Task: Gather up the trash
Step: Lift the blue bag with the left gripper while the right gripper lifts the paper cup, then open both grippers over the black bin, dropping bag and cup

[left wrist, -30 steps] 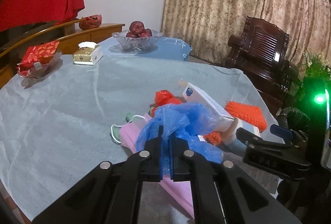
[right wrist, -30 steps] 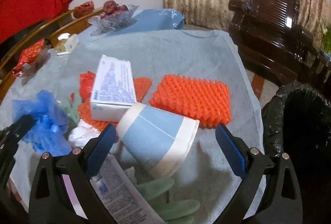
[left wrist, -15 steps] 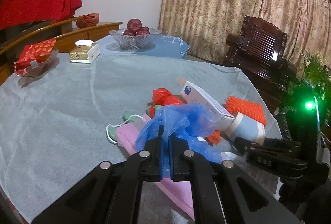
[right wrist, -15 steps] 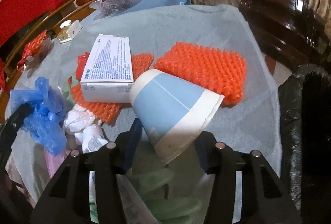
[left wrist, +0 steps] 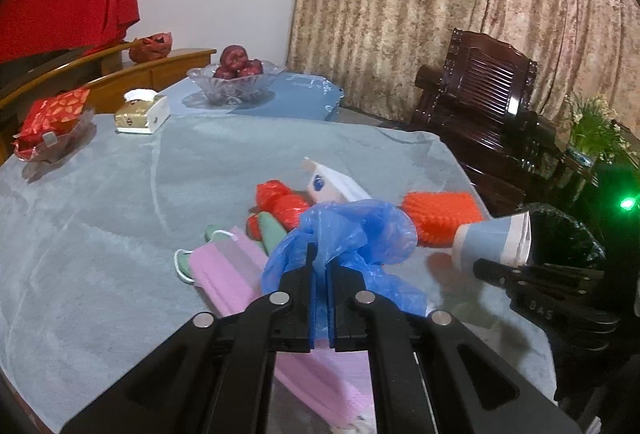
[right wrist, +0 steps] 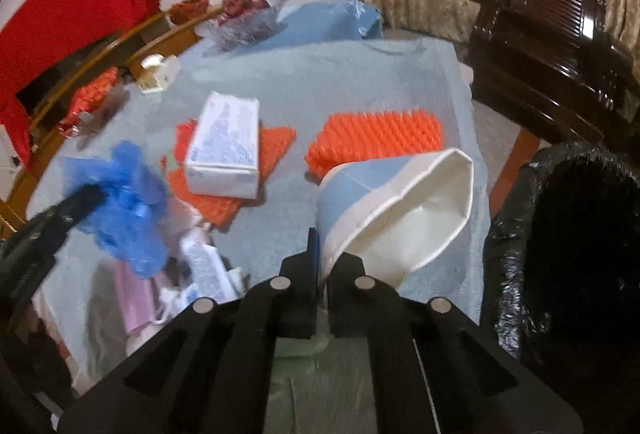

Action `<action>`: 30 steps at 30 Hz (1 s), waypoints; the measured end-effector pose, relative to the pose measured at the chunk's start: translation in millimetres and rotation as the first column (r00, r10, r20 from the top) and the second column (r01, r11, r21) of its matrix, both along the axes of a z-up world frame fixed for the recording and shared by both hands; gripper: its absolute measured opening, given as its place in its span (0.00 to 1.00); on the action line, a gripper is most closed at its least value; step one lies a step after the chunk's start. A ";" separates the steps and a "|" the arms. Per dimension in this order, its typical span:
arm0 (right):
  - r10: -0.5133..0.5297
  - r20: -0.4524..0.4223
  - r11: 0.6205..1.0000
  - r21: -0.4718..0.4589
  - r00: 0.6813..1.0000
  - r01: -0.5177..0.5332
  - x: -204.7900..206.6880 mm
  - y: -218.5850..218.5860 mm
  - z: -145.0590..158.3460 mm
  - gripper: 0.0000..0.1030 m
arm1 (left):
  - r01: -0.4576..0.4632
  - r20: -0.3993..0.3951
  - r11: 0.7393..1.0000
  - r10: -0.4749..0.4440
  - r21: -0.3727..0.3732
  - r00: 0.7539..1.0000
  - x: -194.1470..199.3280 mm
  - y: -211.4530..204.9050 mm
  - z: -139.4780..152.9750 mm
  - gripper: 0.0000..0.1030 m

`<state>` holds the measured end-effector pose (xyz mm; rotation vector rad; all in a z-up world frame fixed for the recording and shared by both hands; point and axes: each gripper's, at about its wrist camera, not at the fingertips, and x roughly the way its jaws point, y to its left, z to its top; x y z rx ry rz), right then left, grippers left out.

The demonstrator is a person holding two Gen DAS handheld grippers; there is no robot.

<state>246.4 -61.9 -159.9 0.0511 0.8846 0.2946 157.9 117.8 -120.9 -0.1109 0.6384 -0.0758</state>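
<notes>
My left gripper (left wrist: 320,258) is shut on a crumpled blue plastic bag (left wrist: 356,234) and holds it above the table; the bag also shows in the right wrist view (right wrist: 124,185). My right gripper (right wrist: 323,246) is shut on the rim of a blue and white paper cup (right wrist: 396,201), lifted off the table; the cup also shows in the left wrist view (left wrist: 492,242). On the grey tablecloth (left wrist: 120,193) lie a white carton (right wrist: 224,149), orange spiky mats (right wrist: 376,137), red wrappers (left wrist: 280,201) and a pink mask (left wrist: 224,270).
A black-lined trash bin (right wrist: 568,242) stands off the table's right edge. A dark wooden chair (left wrist: 480,101) is behind it. At the far side are a glass fruit bowl (left wrist: 232,77), a tissue box (left wrist: 140,113) and a red snack tray (left wrist: 52,121).
My right gripper closed on the paper cup and lifted it up toward the bin side. My left gripper kept its hold on the blue bag and rose slightly.
</notes>
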 end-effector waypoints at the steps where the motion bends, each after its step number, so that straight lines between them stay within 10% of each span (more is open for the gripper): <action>1: 0.004 0.008 1.000 0.011 1.000 -0.004 -2.1 -2.0 4.3 0.03 | 0.004 0.003 1.000 -0.004 0.001 1.000 -1.2 -2.4 1.8 0.04; 17: -0.062 0.145 0.997 0.044 0.987 0.056 -41.3 -64.0 68.2 0.03 | 0.106 0.075 0.994 -0.106 0.005 0.992 -8.4 -61.5 41.9 0.04; 30: -0.273 0.143 0.961 0.003 0.951 0.275 -67.5 -181.4 57.9 0.03 | 0.312 0.078 0.950 -0.311 -0.003 0.947 4.0 -172.7 46.2 0.04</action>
